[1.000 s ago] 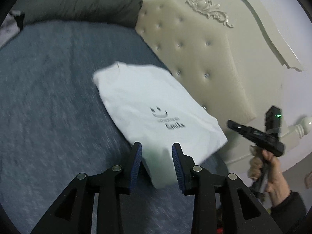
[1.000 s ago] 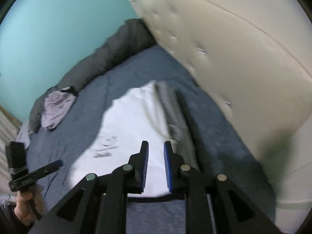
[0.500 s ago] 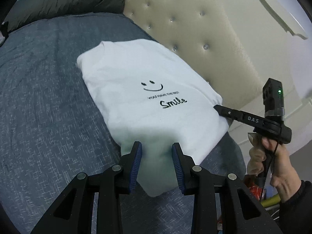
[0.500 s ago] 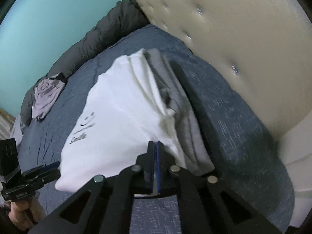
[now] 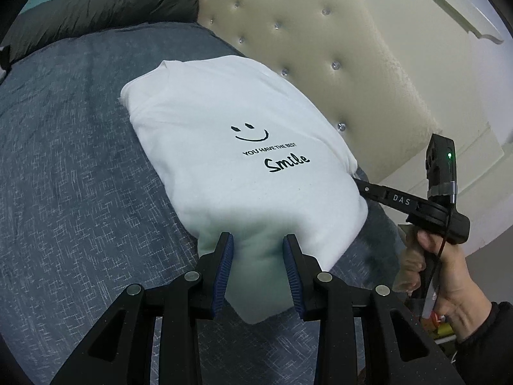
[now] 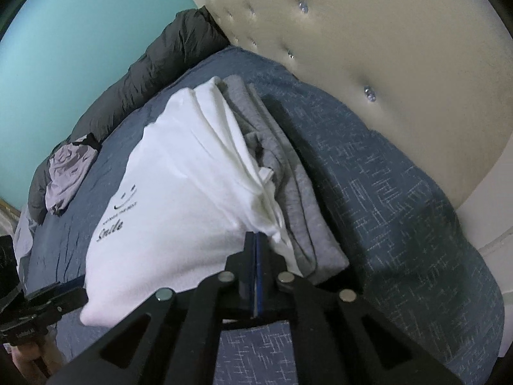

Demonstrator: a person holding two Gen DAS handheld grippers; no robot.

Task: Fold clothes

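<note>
A blue bed cover [image 5: 73, 166] with little pale lines lies over the bed. Behind it stands a cream headboard [image 6: 368, 51] with shiny buttons (sewn deep into soft padding). A dark gray quilt [image 5: 105, 6] lies rolled along the teal wall [image 6: 73, 29].

A bedroom in a home. Beyond the fingertips of both grippers spreads a bed covered in a blue-grey woven bedspread [image 5: 73, 173], and to the right of the fingers rises a cream tufted headboard [image 5: 320, 48] studded with crystal buttons and topped by a carved white frame. A dark grey duvet [image 6: 154, 67] lies rolled along the far edge of the bed, ahead of the fingers, against a turquoise wall [image 6: 70, 22]. A crumpled lilac garment [image 6: 67, 173] sits far left of the right fingers, and folded clothes [image 6: 198, 173] are stacked on the bedspread just ahead of them.
</note>
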